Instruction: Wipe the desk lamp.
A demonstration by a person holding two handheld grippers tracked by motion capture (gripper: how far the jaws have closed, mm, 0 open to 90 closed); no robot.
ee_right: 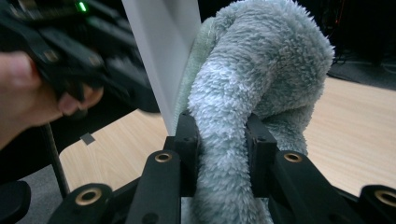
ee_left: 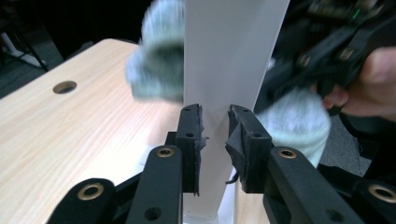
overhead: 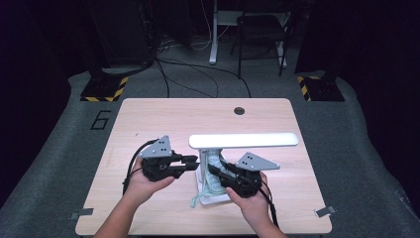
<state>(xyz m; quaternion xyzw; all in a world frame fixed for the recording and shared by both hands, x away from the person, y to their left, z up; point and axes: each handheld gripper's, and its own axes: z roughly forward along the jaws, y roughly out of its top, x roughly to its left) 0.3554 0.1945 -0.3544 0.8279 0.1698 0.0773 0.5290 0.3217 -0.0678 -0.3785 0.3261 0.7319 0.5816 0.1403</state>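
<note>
Desk lamp standing near the table's front edge, about mid-width, white upright post rising off a flat base. Left gripper clamped on the post from the left, pads pressing both faces. Right gripper closed on a fluffy pale-green cloth, pile bunched between the jaws, cloth pressed against the post's right side and trailing down onto the base toward the front edge.

Step in hand, judged: wiping the post. To do well: keep left clamp firm and low so the lamp doesn't tip or slide; run cloth along the post in long strokes with steady contact; keep the loose tail from snagging under the base; stop short of the lamp head.

Writing: large "6" on the floor mat beyond the table's far-left corner. No brand or label readable on lamp or cloth.
</note>
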